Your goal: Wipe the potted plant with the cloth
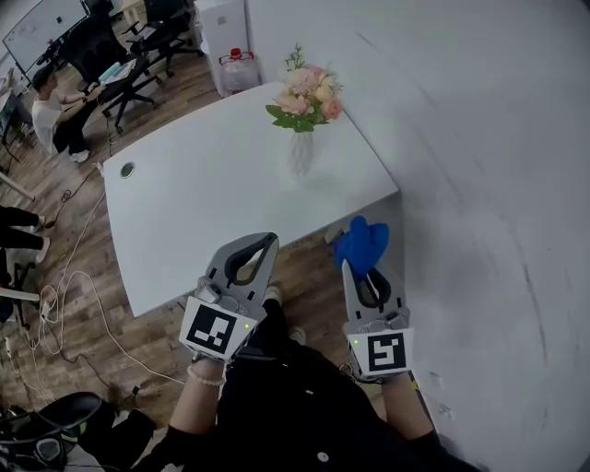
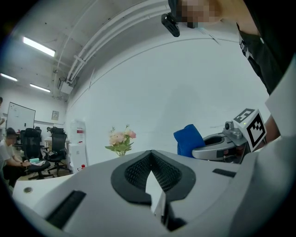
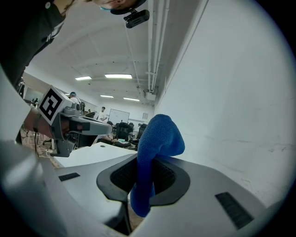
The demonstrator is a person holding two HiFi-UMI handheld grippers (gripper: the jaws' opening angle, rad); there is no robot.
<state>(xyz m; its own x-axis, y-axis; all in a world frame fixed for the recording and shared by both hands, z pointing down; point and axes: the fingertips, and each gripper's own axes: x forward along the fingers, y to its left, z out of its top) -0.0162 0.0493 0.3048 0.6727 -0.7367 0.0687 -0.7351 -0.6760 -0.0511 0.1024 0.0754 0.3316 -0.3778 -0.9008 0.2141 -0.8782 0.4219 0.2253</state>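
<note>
A person stands off the near corner of the white desk. The right tool is clamped on a blue cloth, whose bunched end stands proud of the jaws, apparently as the wiping face. The left tool, closed and empty, looks free to steady the potted plant, which stands well apart at the desk's wall-side edge.

I worked in an office: swivel chairs, a whiteboard, a white desk, strip lights.
</note>
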